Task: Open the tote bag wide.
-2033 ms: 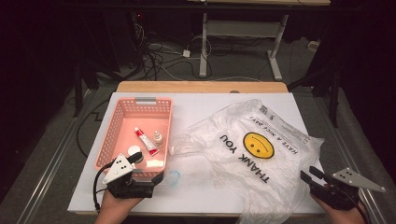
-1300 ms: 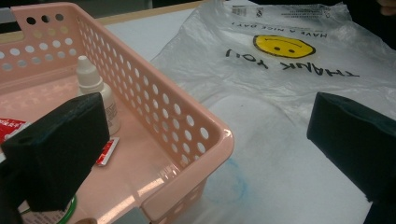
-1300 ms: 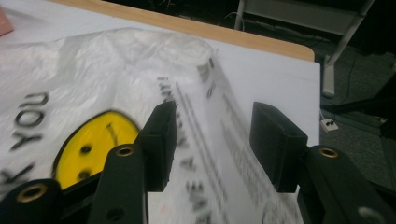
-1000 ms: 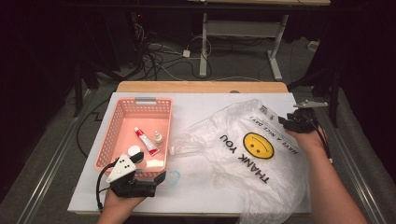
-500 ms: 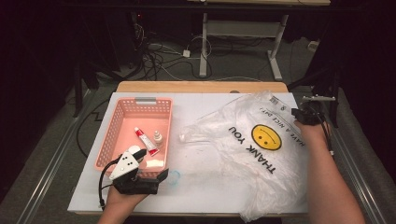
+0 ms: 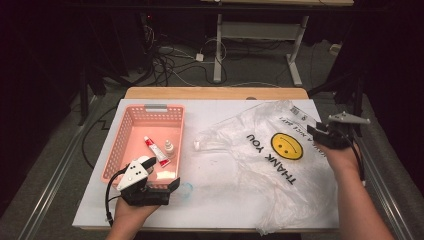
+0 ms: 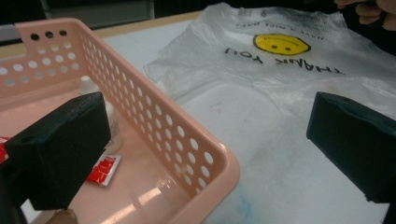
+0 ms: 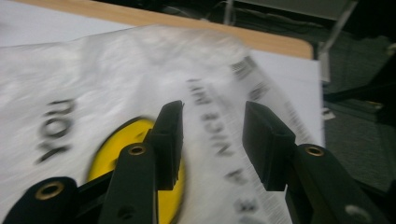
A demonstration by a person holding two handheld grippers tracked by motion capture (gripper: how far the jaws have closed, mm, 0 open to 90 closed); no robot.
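At the near edge of the white table [image 6: 210, 200], the left gripper [image 6: 150, 192] rests just in front of the pink perforated plastic basket [image 6: 125, 145], its jaws spread wide with nothing between them. The left gripper view shows this plainly: one black pad sits over the basket's inside, the other over the bare table, and the basket's near corner [image 7: 205, 168] lies in the gap, touched by neither. That close view also brings out a red-and-white sachet [image 7: 103, 169] on the basket floor and a small white bottle [image 7: 109, 121] partly hidden behind the pad. From the high view, a red-and-white tube [image 6: 156, 150] and the small bottle [image 6: 169, 147] lie side by side in the basket.

Farther right, the clear crinkled plastic bag with a yellow smiley face and "THANK YOU" print [image 6: 270, 155] lies spread flat over the table's right half. The right gripper [image 6: 327, 134] is at the bag's far right edge. Its own view shows the jaws partly apart, having just been opening, above the printed bag [image 8: 93, 79] with nothing pinched between the pads; the print there is blurred.
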